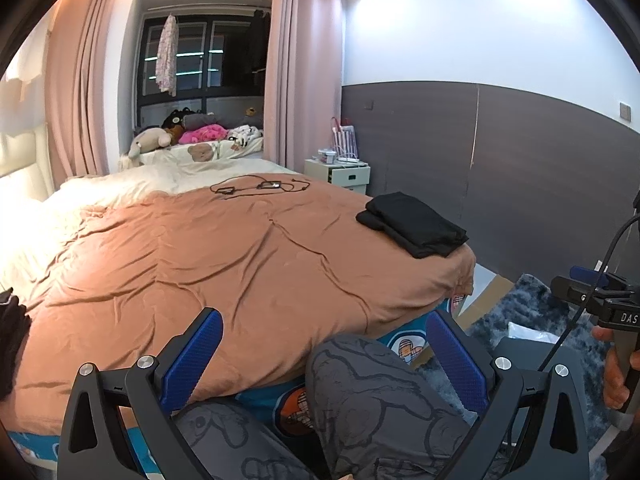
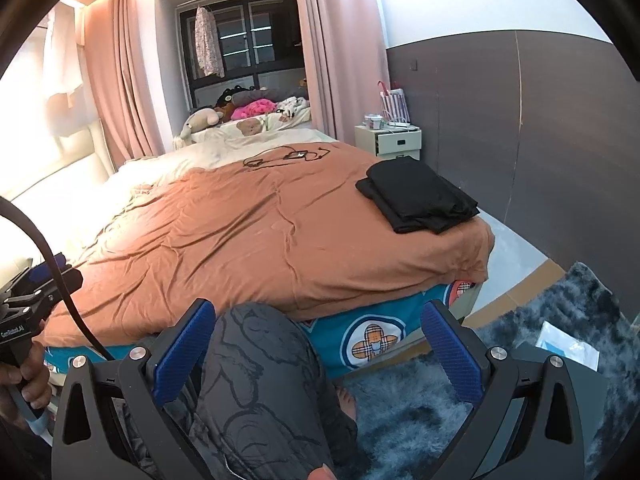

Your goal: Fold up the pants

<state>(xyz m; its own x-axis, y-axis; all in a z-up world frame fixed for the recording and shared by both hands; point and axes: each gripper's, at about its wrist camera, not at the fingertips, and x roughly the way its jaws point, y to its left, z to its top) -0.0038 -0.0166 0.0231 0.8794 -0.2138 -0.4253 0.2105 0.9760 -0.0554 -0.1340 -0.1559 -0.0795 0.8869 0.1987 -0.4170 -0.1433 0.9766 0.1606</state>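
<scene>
Left tool: the left tool [image 1: 324, 354] fills the bottom of the left view, its blue-padded fingers [image 1: 192, 356] spread wide and pinching nothing.
Right tool: the right tool [image 2: 316, 350] sits at the bottom of the right view, likewise spread wide with nothing between its blue fingers [image 2: 450, 354].
Person: a knee [image 2: 260, 360] in grey printed trousers rises between each tool's fingers, just in front of the bed edge; a hand [image 2: 28, 376] grips the other tool's handle at the lower left edge of the right view, and the other hand [image 1: 616, 372] shows at the lower right edge of the left view.
Floor: a shaggy blue-grey rug [image 2: 560, 320] covers the lower right of the right view, with a pale plastic packet [image 2: 568, 344] lying on it.
Bed: an orange-brown cover [image 1: 208, 248], creased, spreads across the middle of both views, over a teal patterned sheet [image 2: 380, 332] showing at the near edge.
Pants: black pants [image 1: 414, 224] lie folded in a neat stack on the right corner of the bed, well apart from both tools.
Further back: a thin black cable [image 1: 260, 188] lies on the cover at centre; soft toys [image 1: 192, 132] are heaped below a dark window, pink curtains [image 1: 76, 92] hang either side, and a white bedside cabinet [image 1: 344, 174] stands against the grey wall panel.
</scene>
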